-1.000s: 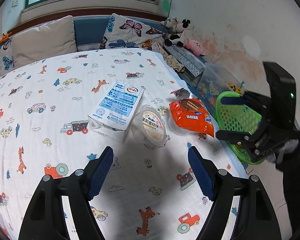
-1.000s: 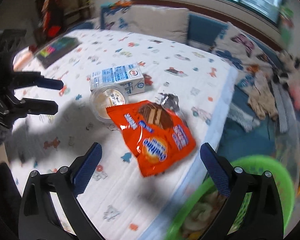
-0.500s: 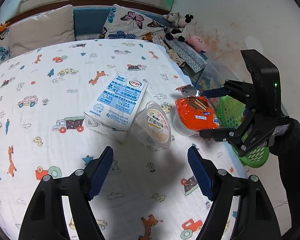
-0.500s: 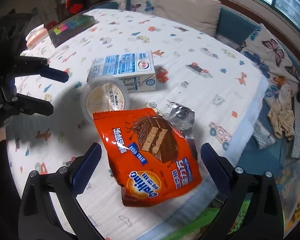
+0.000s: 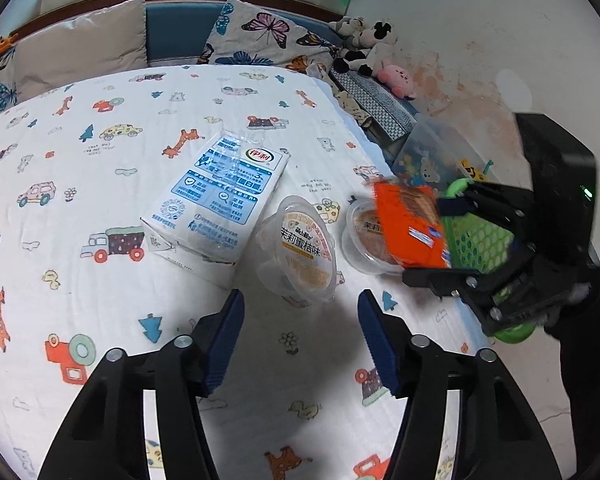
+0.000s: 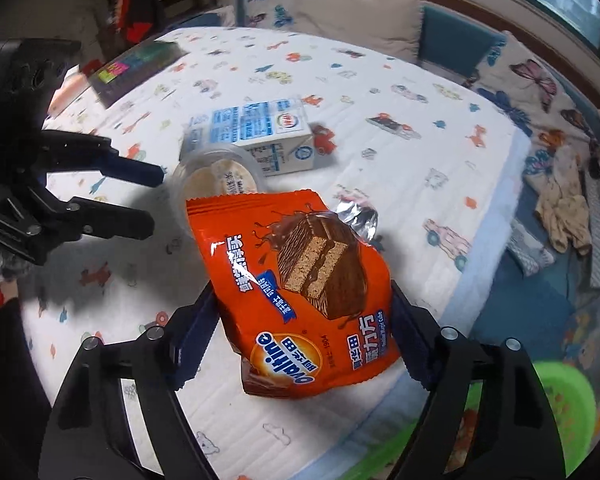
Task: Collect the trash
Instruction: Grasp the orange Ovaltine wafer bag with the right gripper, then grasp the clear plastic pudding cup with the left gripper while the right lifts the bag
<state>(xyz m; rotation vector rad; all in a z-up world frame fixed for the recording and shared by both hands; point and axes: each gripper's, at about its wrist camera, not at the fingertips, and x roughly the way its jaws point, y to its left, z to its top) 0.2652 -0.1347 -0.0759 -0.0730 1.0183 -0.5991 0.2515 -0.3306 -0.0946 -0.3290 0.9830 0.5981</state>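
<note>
White quilted cotton printed with small cars and giraffes covers the table (image 5: 100,128), which is ringed by a cushioned window bench with butterfly pillows (image 5: 260,36) and soft toys (image 5: 364,52) against a stained wall.

On the cloth lie a rectangular milk carton (image 5: 220,196) in crinkled clear film and, touching its end, a round clear plastic cup (image 5: 300,252) with a printed foil lid; a second such cup (image 5: 364,236) sits just beside it.

The right gripper (image 6: 300,336) has just been closing its jaws, and they are now clamped on the sides of a glossy orange snack wrapper (image 6: 296,280), lifted at the table's rounded edge. A green mesh basket (image 5: 476,240) hangs just beyond that edge, behind the wrapper.

The left gripper (image 5: 300,340) has also been closing, its jaws still apart over bare cloth near the first cup, nothing between them.
</note>
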